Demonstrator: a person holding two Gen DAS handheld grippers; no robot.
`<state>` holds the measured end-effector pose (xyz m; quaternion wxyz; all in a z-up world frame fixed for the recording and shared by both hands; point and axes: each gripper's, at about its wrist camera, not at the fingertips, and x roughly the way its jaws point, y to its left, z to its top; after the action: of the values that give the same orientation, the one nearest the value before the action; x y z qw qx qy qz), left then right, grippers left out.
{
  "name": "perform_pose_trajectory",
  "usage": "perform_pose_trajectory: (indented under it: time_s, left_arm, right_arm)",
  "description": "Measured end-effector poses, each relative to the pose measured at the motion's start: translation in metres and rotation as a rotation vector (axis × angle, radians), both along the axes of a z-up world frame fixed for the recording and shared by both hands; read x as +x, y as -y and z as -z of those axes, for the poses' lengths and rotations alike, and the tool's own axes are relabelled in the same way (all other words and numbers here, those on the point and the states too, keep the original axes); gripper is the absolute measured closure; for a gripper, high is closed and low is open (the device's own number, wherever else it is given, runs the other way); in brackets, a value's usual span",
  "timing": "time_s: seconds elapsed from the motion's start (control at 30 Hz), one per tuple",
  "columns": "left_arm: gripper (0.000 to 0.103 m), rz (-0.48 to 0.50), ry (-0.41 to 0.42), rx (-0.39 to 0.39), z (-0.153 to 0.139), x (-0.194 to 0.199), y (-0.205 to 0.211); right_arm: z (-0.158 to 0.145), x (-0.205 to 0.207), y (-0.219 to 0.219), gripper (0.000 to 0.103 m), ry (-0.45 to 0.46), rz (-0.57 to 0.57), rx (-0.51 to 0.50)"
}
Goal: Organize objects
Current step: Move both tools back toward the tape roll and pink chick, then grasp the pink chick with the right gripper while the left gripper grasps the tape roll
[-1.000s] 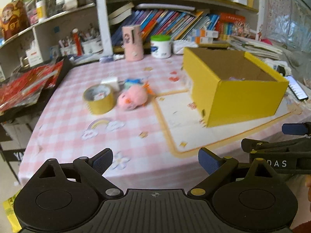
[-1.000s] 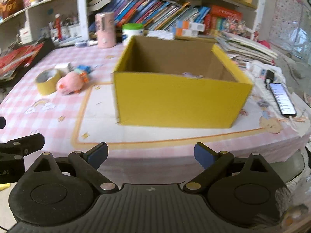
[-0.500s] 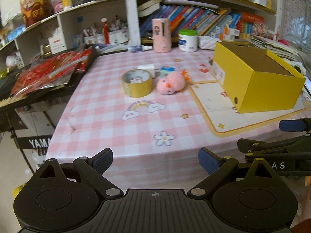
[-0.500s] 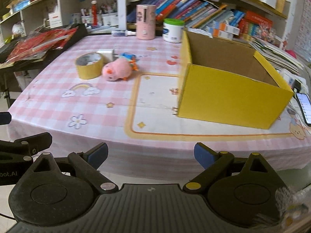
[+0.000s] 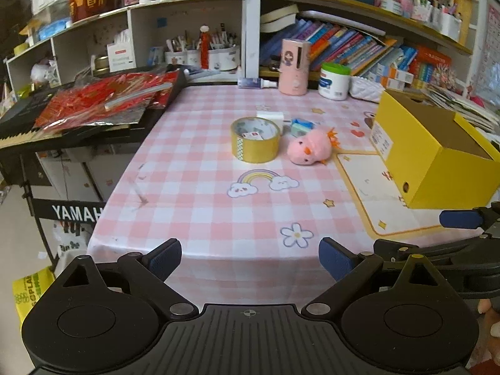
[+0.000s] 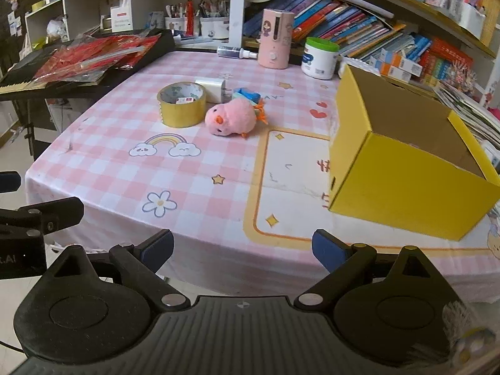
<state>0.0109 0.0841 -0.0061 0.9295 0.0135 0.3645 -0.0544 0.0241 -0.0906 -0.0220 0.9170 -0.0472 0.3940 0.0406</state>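
A yellow tape roll [image 5: 254, 140] [image 6: 182, 104], a pink plush chick [image 5: 309, 150] [image 6: 232, 121], a white charger plug [image 6: 215, 89] and a small blue item [image 6: 247, 95] lie together mid-table on the pink checked cloth. An open yellow cardboard box [image 5: 434, 153] [image 6: 403, 159] stands to their right. My left gripper [image 5: 250, 261] hangs open off the table's near edge, nothing between its fingers. My right gripper [image 6: 242, 248] is open too, just short of the front edge. Each gripper shows at the side of the other's view.
A black keyboard with red packets [image 5: 97, 103] adjoins the table's left side. A pink dispenser [image 6: 275, 39], white jar [image 6: 320, 57] and small bottle [image 6: 234, 52] line the back, below shelves of books [image 6: 350, 31]. A cream mat [image 6: 290, 175] lies beside the box.
Both grippers have pulled back and swung left, so the tape, chick and table's left edge now sit centrally and the box has slid to the right. Both stay open.
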Motion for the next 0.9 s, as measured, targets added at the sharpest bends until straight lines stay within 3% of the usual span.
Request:
perform_pose_trajectory:
  time_s: [0.4, 0.67, 0.9]
  left_arm:
    - [0.007, -0.053, -0.011, 0.003, 0.005, 0.052, 0.002]
    - [0.007, -0.06, 0.031, -0.015, 0.004, 0.092, 0.007]
    - [0.007, -0.092, 0.002, 0.002, 0.007, 0.121, 0.011]
  right_arm:
    - [0.001, 0.063, -0.001, 0.007, -0.007, -0.065, -0.001]
    - [-0.002, 0.114, 0.006, 0.008, 0.026, -0.076, 0.02]
    - [-0.001, 0.151, 0.014, 0.011, 0.033, -0.069, 0.059]
